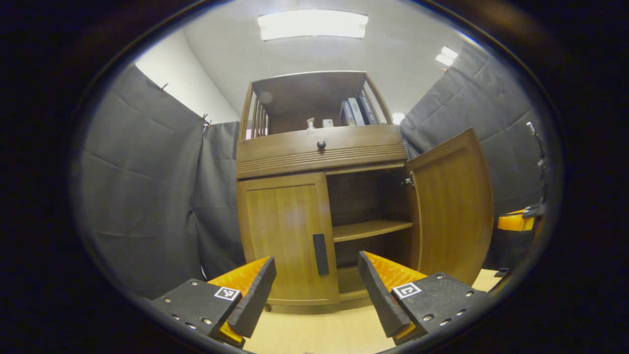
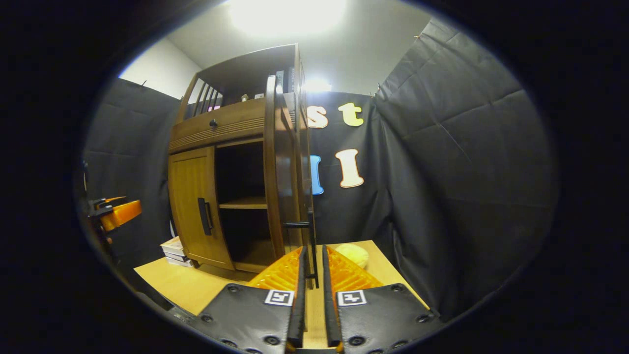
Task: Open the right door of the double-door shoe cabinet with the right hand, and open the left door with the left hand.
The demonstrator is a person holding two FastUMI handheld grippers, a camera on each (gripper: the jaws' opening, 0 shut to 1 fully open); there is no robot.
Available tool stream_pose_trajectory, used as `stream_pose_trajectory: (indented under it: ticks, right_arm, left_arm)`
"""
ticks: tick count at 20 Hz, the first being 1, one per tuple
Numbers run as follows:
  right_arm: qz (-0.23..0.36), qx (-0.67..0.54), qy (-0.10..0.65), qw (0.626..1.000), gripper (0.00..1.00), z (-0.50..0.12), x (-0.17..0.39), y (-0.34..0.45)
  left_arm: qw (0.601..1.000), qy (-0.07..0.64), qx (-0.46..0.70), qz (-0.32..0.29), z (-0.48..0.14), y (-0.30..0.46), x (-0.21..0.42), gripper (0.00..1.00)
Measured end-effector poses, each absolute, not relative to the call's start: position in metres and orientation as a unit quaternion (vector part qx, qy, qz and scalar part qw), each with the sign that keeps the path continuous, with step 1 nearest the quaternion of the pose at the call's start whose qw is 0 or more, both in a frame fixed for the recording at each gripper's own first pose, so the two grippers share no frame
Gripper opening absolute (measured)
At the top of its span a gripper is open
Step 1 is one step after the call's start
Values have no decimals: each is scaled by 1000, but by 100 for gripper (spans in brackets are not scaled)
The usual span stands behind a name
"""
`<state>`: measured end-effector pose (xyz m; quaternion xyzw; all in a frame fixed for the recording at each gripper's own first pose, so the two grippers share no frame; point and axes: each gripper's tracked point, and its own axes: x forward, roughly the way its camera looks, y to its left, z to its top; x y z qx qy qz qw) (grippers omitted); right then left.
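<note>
While my right gripper point(image 2: 312, 275) sits clamped narrow on the right door handle point(image 2: 311, 246), both fingers pressing the thin dark bar, the right door point(image 1: 449, 206) stands swung out, edge-on in the right gripper view and wide open in the left gripper view. My left gripper point(image 1: 317, 290) is spread wide, holding nothing, fingers framing the left door point(image 1: 285, 236), apart from it. Left door is shut; its dark vertical handle point(image 1: 320, 254) sits at the inner edge, between my fingertips in the left gripper view, not touched. Shoe cabinet point(image 1: 319, 152) stands on a light wooden floor point(image 1: 319, 334). Open right half shows an inner shelf point(image 1: 371, 228), nothing visible on it. Above the doors, a drawer front with a round dark knob point(image 1: 321, 145). Upper open shelf holds books point(image 1: 357, 111) leaning at the right, plus a small spray bottle point(image 1: 310, 124) and a small pale item beside it, too small to tell. Right gripper view: a flat stack of books or boxes point(image 2: 173, 250) on the floor at the cabinet's left foot, a round pale-yellow thing point(image 2: 352, 254) on the floor just right of the open door. Black cloth walls point(image 1: 147, 196) close on both sides. Nothing between left gripper and left door handle.
</note>
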<state>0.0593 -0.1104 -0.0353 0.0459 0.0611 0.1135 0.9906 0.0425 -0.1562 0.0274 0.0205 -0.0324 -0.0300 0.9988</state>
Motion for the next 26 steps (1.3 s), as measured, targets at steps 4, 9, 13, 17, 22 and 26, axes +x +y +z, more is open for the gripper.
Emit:
stream_pose_trajectory:
  ticks: [4, 9, 13, 17, 22, 26]
  right_arm:
    - [84, 41, 50, 994, 96, -27, 37, -118]
    - [42, 34, 49, 997, 92, -21, 24, -121]
    - [15, 30, 53, 998, 92, -21, 21, -121]
    - [-4, 18, 57, 998, 97, -21, 22, -120]
    - [-17, 8, 63, 998, 97, -27, 21, -114]
    - [-27, 6, 70, 997, 97, -30, 28, -110]
  left_arm:
    - [999, -38, 22, -32, 26, -154, 87, 99]
    - [998, -37, 13, -43, 17, -157, 143, 100]
    - [998, -27, 4, -53, -1, -160, 181, 100]
    - [998, -16, 3, -62, -20, -165, 217, 94]
    - [998, 0, -8, -67, -43, -166, 256, 100]
    - [997, 8, -5, -75, -60, -169, 280, 100]
